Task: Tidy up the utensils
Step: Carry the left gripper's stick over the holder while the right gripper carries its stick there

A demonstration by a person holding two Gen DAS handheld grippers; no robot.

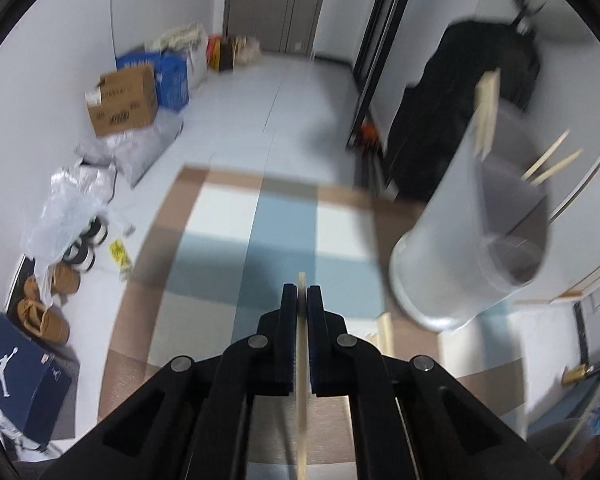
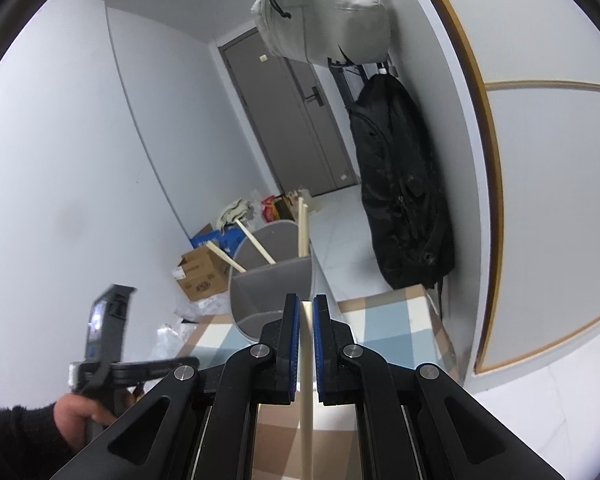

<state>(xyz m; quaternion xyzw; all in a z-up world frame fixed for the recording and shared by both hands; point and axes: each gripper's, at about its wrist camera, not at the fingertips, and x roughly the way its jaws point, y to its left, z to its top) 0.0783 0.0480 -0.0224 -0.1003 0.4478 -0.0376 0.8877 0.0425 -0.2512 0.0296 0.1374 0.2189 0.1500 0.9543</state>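
My left gripper (image 1: pixel 301 294) is shut on a thin wooden utensil (image 1: pixel 301 364) that runs back between the jaws, above a checked cloth (image 1: pixel 260 240). A grey divided utensil holder (image 1: pixel 476 216) stands to its right with several wooden utensils (image 1: pixel 487 112) sticking out. My right gripper (image 2: pixel 306 304) is shut on a pale wooden utensil (image 2: pixel 306 380), just in front of the same holder (image 2: pixel 274 276), which holds wooden sticks (image 2: pixel 256 242). The left gripper's handle (image 2: pixel 108 344) and the hand on it show at the lower left of the right wrist view.
The table edge falls off to the floor on the left, with boxes (image 1: pixel 122 100), bags and shoes (image 1: pixel 44 316) below. A black bag (image 2: pixel 400 200) hangs on the wall behind the table's far right corner. More wooden pieces (image 1: pixel 384 330) lie on the cloth by the holder.
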